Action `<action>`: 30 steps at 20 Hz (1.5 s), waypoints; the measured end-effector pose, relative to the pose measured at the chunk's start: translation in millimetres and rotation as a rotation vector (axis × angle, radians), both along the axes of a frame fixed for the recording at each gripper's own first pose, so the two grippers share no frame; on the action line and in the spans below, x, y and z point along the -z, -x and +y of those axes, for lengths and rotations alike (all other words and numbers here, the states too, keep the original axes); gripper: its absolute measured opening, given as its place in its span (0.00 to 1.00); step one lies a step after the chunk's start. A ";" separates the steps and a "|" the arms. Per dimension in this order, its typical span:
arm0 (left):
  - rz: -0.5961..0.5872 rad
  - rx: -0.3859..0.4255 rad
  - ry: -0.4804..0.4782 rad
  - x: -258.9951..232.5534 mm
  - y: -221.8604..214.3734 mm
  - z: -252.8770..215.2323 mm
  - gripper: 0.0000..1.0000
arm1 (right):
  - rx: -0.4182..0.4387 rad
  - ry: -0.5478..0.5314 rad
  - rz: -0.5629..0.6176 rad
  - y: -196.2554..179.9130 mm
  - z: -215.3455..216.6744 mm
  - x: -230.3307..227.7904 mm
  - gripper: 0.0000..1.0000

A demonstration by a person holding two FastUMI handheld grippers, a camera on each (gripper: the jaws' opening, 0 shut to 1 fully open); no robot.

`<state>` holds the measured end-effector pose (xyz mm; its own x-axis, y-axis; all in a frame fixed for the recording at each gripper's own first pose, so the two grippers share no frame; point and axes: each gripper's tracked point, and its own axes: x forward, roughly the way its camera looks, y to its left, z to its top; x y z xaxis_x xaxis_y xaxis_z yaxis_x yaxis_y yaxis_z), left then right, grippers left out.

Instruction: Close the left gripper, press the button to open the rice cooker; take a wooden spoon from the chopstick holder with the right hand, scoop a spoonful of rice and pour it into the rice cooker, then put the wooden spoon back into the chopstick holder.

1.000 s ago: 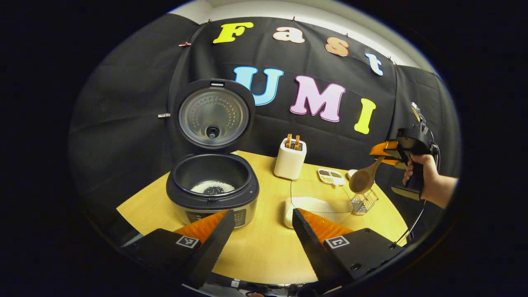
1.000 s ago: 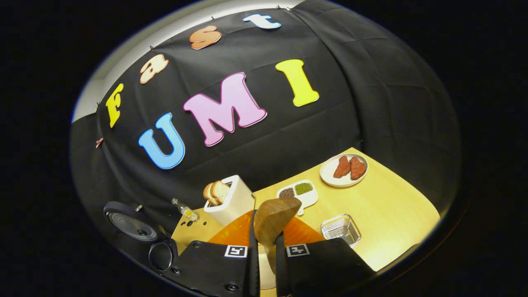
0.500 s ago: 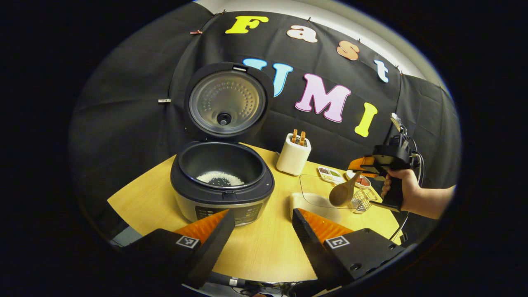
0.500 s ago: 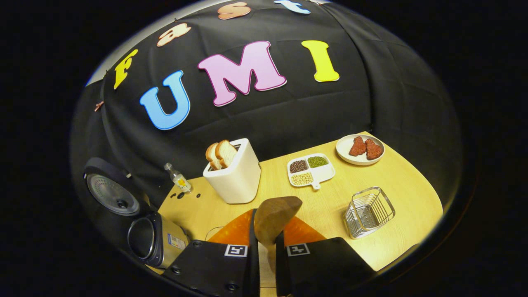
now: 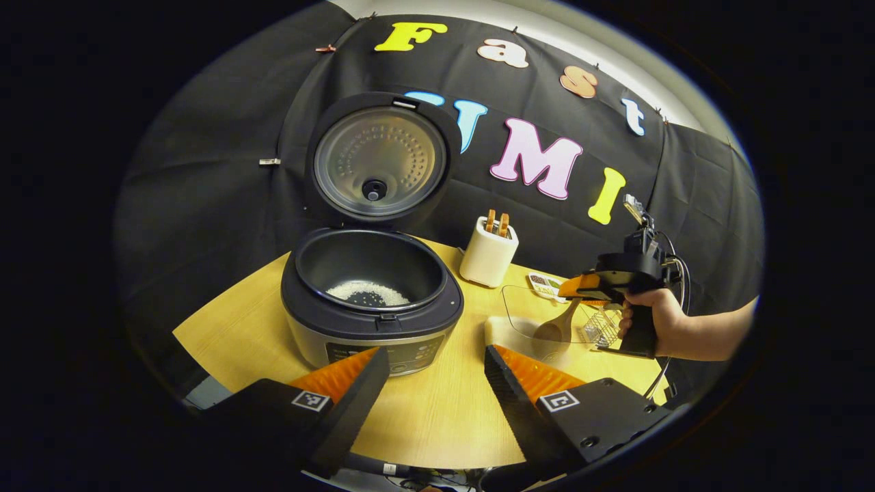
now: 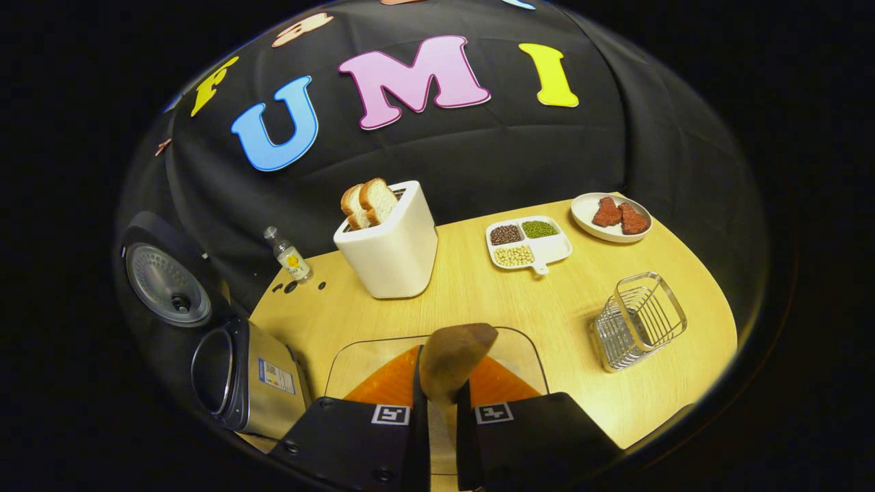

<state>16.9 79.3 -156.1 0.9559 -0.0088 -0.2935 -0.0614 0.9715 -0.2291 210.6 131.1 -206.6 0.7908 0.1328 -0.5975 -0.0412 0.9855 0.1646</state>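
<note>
The wooden spoon (image 6: pixel 451 359), clamped between the right gripper (image 6: pixel 437 417)'s fingers, hung bowl-down over the clear rice container (image 5: pixel 530 321). Beside it the rice cooker (image 5: pixel 372 301) stood lid-up, a little rice inside. The left gripper (image 5: pixel 431 383) hovered empty, jaws wide apart, above the table (image 5: pixel 437 417).

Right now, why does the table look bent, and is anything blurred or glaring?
Left gripper view: the fisheye lens bows the table edge into a curve; the rice cooker is sharp, its open lid catching soft reflections. Right gripper view: the toaster is crisp, while the wooden spoon close to the lens looks slightly soft.
</note>
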 end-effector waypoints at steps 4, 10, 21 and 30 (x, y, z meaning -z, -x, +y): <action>0.015 -0.014 0.028 5.0 -0.9 7.9 0.95 | -0.019 -0.043 0.039 4.8 23.9 7.3 0.19; 0.023 -0.024 0.061 5.6 -0.9 15.2 0.95 | 0.004 -0.162 0.108 2.7 49.8 10.7 0.20; 0.014 -0.018 0.071 -0.3 9.4 0.6 0.95 | 0.063 -0.357 0.151 10.2 43.1 -5.2 0.20; 0.001 -0.041 0.042 -6.0 23.8 4.1 0.95 | 0.236 -0.527 0.151 13.2 -15.8 -21.9 0.15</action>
